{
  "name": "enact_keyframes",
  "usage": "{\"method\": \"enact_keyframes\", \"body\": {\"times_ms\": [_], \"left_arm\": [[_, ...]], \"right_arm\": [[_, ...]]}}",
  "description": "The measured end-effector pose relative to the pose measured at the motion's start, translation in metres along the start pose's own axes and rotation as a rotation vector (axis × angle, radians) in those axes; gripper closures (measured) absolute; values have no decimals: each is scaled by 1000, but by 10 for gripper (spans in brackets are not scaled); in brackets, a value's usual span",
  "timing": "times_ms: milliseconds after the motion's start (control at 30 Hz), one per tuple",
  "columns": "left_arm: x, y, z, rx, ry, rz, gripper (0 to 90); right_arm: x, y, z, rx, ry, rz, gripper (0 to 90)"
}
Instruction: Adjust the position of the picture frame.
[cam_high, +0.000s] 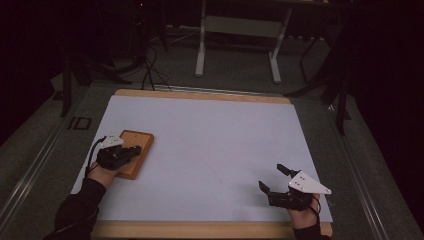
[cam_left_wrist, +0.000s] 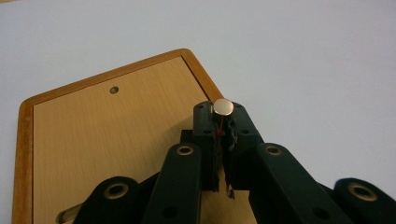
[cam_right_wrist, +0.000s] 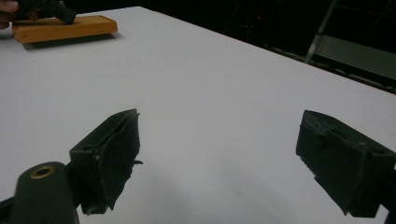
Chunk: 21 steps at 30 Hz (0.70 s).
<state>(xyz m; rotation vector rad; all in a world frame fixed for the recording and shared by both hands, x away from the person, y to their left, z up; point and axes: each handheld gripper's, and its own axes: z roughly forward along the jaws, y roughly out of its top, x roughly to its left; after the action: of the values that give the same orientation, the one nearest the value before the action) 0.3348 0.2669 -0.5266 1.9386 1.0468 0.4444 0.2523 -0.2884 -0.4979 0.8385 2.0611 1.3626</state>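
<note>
Two grippers — left gripper (cam_left_wrist: 223, 122) clamps a small metal peg (cam_left_wrist: 222, 107) over the wooden board (cam_left_wrist: 102, 135); right gripper (cam_right_wrist: 217, 158) gapes wide, holding nothing.

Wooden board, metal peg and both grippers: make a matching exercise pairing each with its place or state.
Things:
1. wooden board
2. metal peg
3. left gripper
4. right gripper

States:
A. jaws wide apart, nothing between them
B. pinched upright between two black jaws
C. lying flat on the white table, one small hole showing
D. shut on a small cylinder above the board

Pairs: 1-C, 2-B, 3-D, 4-A
</note>
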Motion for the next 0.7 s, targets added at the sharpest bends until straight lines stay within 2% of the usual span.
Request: {"method": "enact_keyframes", "body": {"times_ms": [433,700], "left_arm": [[-2,4,-4,10,6,14,851],[-6,9,-6,9,-30,16,851]], "right_arm": [[0,0,0,-1,-1,2,132],[-1,0,0,0,0,7,132]]}}
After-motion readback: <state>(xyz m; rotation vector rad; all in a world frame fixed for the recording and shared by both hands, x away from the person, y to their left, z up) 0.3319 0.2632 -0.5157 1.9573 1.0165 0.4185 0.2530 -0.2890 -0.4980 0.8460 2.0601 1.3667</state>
